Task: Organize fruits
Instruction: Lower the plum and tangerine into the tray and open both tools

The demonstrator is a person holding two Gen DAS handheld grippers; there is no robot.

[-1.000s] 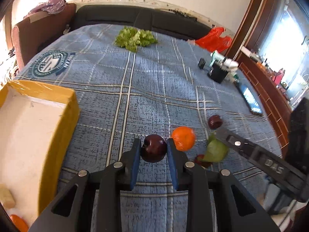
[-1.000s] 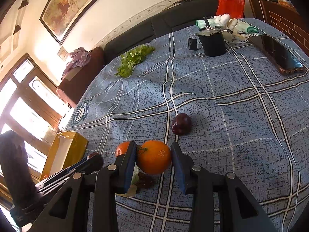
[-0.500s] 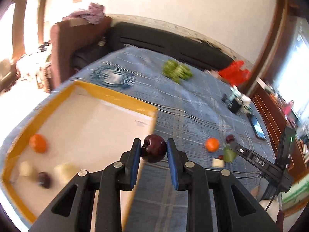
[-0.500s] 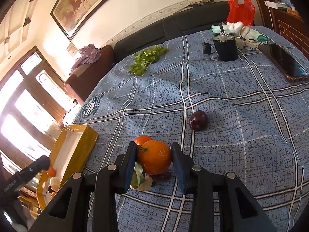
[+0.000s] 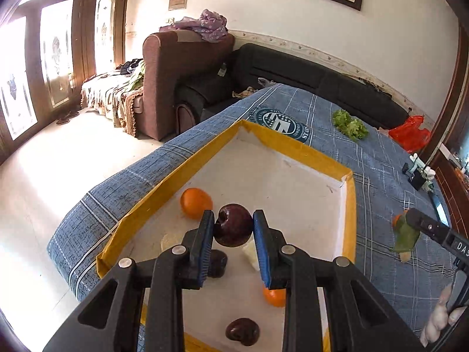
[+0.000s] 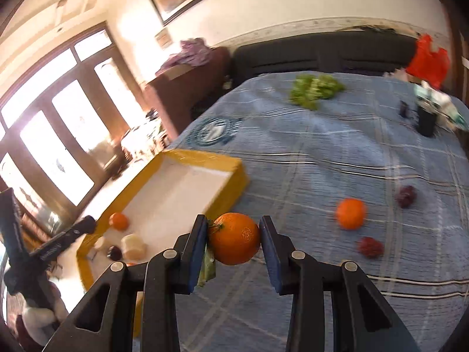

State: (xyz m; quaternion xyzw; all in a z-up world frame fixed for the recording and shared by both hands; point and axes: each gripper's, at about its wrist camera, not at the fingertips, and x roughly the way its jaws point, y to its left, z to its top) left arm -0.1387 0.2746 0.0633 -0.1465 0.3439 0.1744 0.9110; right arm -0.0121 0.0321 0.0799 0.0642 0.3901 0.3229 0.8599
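Left gripper [image 5: 233,228]: clamped on plum [image 5: 233,225] above tray [image 5: 348,211]. Right gripper [image 6: 233,239]: clamped on orange [image 6: 234,238]. Risk: your dropped fruit may bounce out.

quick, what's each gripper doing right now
left gripper: shut on the dark red fruit, above the yellow box.
right gripper: shut on the orange.

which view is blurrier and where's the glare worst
Right wrist view: motion-smeared across the blue checked cloth and lettuce, though the held orange stays sharp; windows blow out white. Left wrist view: crisp, the dark plum clear, glare only on windows and floor.
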